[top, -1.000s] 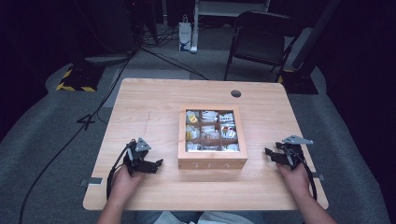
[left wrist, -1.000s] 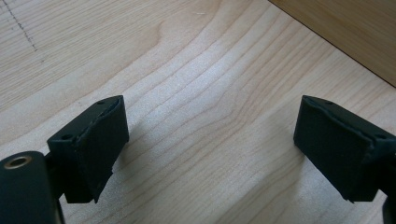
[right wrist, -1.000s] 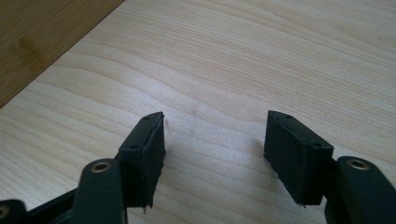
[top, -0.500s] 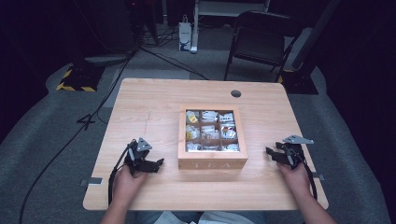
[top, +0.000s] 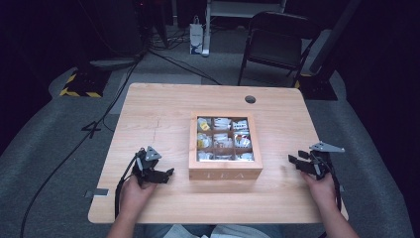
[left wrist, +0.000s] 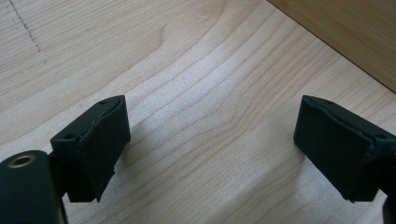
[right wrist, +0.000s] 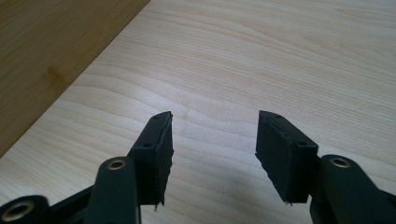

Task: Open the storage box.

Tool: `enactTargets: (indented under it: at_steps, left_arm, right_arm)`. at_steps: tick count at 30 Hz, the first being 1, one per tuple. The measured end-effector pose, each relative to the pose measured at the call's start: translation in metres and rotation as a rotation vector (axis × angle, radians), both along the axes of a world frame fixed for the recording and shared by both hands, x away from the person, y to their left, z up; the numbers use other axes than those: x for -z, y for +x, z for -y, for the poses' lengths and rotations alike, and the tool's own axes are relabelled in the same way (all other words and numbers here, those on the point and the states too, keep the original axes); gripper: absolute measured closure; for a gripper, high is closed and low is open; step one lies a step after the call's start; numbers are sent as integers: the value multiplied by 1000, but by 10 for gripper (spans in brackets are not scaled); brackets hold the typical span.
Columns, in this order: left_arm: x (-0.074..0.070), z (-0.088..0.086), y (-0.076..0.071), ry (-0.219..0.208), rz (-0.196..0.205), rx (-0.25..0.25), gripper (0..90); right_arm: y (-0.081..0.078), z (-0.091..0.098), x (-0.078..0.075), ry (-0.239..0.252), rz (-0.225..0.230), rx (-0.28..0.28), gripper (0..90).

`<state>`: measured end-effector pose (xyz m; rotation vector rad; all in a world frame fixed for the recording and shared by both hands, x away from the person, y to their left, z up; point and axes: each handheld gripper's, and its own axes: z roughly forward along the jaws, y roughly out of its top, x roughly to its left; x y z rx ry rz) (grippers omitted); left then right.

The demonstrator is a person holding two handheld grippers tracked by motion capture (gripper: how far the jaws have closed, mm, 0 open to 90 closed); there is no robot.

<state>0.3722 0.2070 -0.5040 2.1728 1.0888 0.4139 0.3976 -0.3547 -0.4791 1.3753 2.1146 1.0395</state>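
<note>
A wooden tea box (top: 225,173) with a glass lid stands at the middle of the light wooden table (top: 158,114); several tea bags show in its compartments. My left gripper (top: 166,173) rests on the table left of the box, pointing at its side, open with bare wood between its jaws (left wrist: 212,105). The box wall (left wrist: 355,32) lies ahead at the upper right. My right gripper (top: 294,162) sits right of the box, open (right wrist: 215,116). Its jaws have just been closing a little with nothing between them. The box side (right wrist: 51,42) is at the upper left.
A round cable hole (top: 250,99) is in the table's far right part. Beyond the table stand a dark folding chair (top: 277,44), a white bag (top: 196,37) and a yellow-and-black striped base (top: 79,84). Cables run across the grey floor at the left.
</note>
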Motion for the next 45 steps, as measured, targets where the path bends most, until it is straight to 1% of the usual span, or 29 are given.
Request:
enactTargets:
  at_steps: [3,4,5,6,13,14,15,16,21,24,25,27,29,30,31,32,33,34,36,38,40,45]
  left_arm:
    - [0,0,0,0,0,0,111]
    - [0,0,0,0,0,0,111]
    - [0,0,0,0,0,0,111]
    - [0,0,0,1,0,1,111]
    - [0,0,0,1,0,1,111]
    - [0,0,0,1,0,1,111]
    - [0,0,0,1,0,1,111]
    - [0,0,0,2,0,1,111]
    - [0,0,0,1,0,1,111]
    - [0,0,0,1,0,1,111]
    - [0,0,0,1,0,1,111]
    - [0,0,0,1,0,0,111]
    - [0,0,0,0,0,0,111]
    - [0,0,0,0,0,0,111]
    - [0,0,0,2,0,1,111]
    - [0,0,0,0,0,0,111]
    - [0,0,0,0,0,0,111]
    - [0,0,0,0,0,0,111]
    - [0,0,0,1,0,0,111]
    - [0,0,0,1,0,1,111]
    - [0,0,0,1,0,1,111]
    - [0,0,0,1,0,1,111]
  right_arm:
    - [-3,-1,-5,-1,1,-3,474]
    - [-6,-2,-9,5,6,-6,483]
    - [-6,-2,-9,5,6,-6,483]
    - [-8,-4,-14,8,15,-12,482]
    - [-16,-9,-24,14,34,-34,476]
    - [-18,-10,-28,24,37,-40,474]
    - [-18,-10,-28,24,37,-40,474]
    - [-20,-11,-31,52,38,-52,473]
    - [-26,-13,-39,63,54,-65,472]
    - [-31,-16,-46,69,78,-82,470]
    - [-31,-16,-46,69,78,-82,470]
    - [-35,-20,-52,74,96,-100,467]
    - [-37,-21,-54,78,101,-105,466]
    - [-39,-25,-58,84,115,-125,466]
    - [-39,-25,-58,84,115,-125,466]
    - [-42,-29,-60,89,120,-144,462]
    - [-42,-29,-60,89,120,-144,462]
    - [-43,-33,-62,94,127,-173,460]
    - [-45,-36,-62,98,124,-177,460]
    - [-46,-41,-63,101,119,-203,457]
    - [-47,-43,-64,108,115,-207,457]
    - [-51,-53,-66,122,113,-252,448]
